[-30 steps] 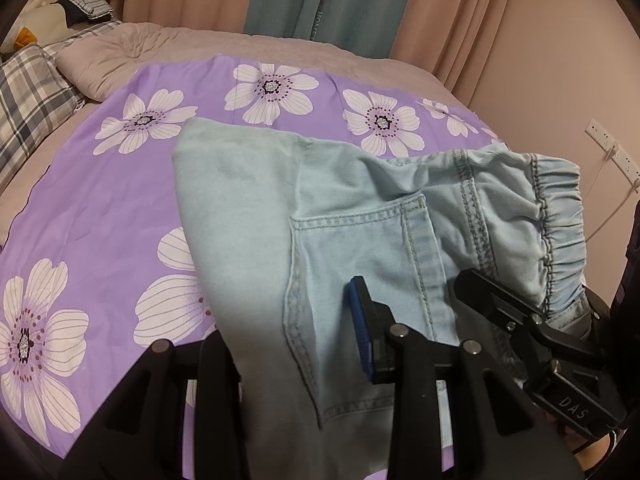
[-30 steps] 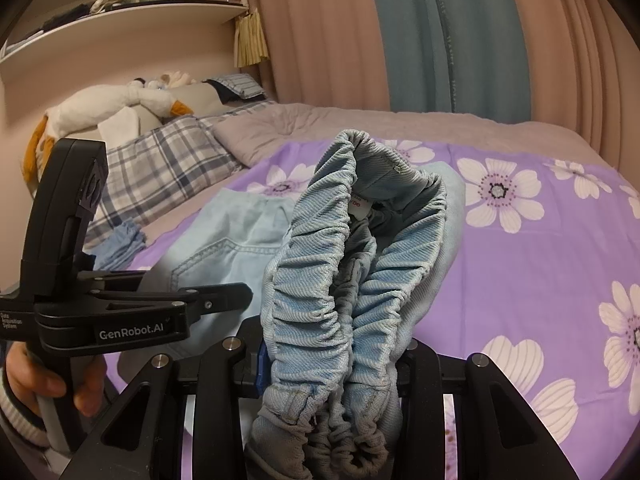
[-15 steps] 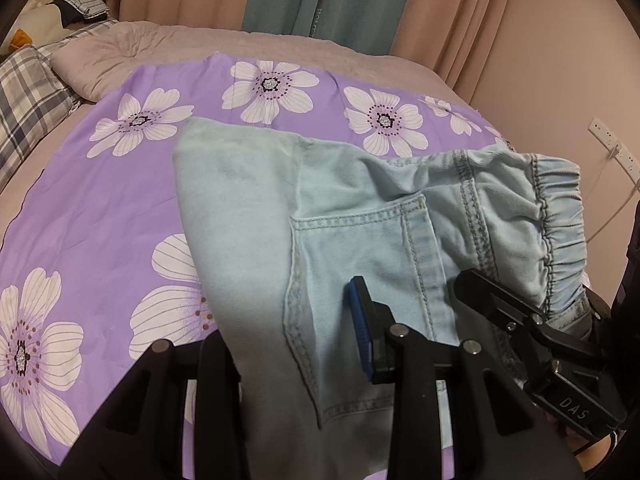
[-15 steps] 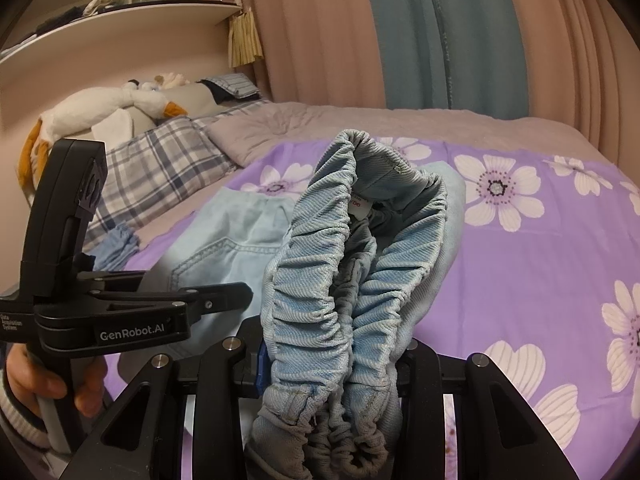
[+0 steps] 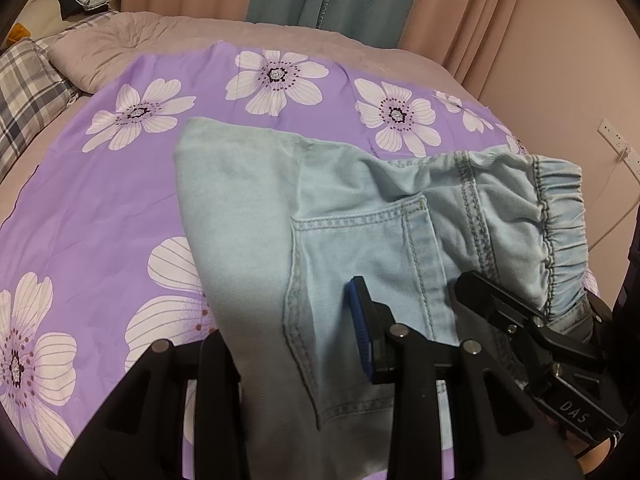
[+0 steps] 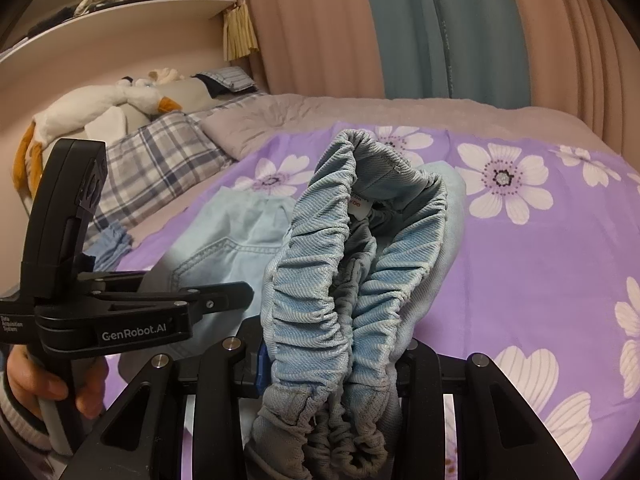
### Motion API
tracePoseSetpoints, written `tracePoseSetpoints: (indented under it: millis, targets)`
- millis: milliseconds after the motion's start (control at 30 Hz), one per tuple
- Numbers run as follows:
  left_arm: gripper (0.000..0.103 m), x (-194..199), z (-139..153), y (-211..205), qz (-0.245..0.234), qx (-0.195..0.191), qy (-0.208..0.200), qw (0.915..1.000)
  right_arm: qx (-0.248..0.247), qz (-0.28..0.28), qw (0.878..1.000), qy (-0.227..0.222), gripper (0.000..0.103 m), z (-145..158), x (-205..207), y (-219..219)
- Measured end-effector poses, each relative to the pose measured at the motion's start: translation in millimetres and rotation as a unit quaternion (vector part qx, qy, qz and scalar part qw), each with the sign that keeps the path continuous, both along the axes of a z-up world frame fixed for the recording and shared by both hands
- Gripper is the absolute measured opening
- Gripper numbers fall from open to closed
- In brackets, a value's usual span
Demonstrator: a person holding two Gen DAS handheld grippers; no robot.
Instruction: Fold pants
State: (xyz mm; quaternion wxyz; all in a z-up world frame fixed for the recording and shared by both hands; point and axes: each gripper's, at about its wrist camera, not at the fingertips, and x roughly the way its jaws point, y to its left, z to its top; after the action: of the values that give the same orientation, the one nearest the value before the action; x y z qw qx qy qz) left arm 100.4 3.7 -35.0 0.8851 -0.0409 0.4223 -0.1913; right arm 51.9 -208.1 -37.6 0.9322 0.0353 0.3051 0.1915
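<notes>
The light blue denim pants with an elastic waistband (image 5: 360, 216) lie partly on the bed with the purple cover printed with white flowers (image 5: 100, 208), and partly they are lifted at the near edge by two tools; the far folded part rests flat on the cover, while the side with the stitched back pocket (image 5: 352, 264) rises toward the cameras. The left hand-held gripper (image 5: 296, 344) has the denim running between its two black fingers, and the blue pad (image 5: 358, 320) of one finger lies against the cloth beside the pocket; it is pinching the pants near the pocket seam. The right hand-held gripper (image 6: 332, 364) is closed on the gathered waistband (image 6: 320, 272), which stands up in a bunched loop in front of its camera and hangs down between the fingers; a small white label (image 6: 360, 206) shows inside the loop. In the right wrist view the left tool appears at the left side, held by a hand (image 6: 36, 384) with a pale knitted cuff; behind it lie a checked pillow (image 6: 160, 160) and a white plush goose (image 6: 92, 108); pink and teal curtains (image 6: 400, 28) hang behind the bed.
</notes>
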Motion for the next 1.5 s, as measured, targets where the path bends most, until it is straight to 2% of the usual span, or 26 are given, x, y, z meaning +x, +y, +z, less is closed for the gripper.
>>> tracePoseSetpoints:
  millis: [667,1500]
  targets:
    - [0.032,25,-7,-4,0.0,0.006,-0.001,1.0,-0.001,-0.001,1.0,0.002,0.04,-1,5,0]
    - [0.032,68,0,-14,0.004,0.024,-0.034,0.9991,0.0,-0.004,1.0,-0.02,0.04,1,17,3]
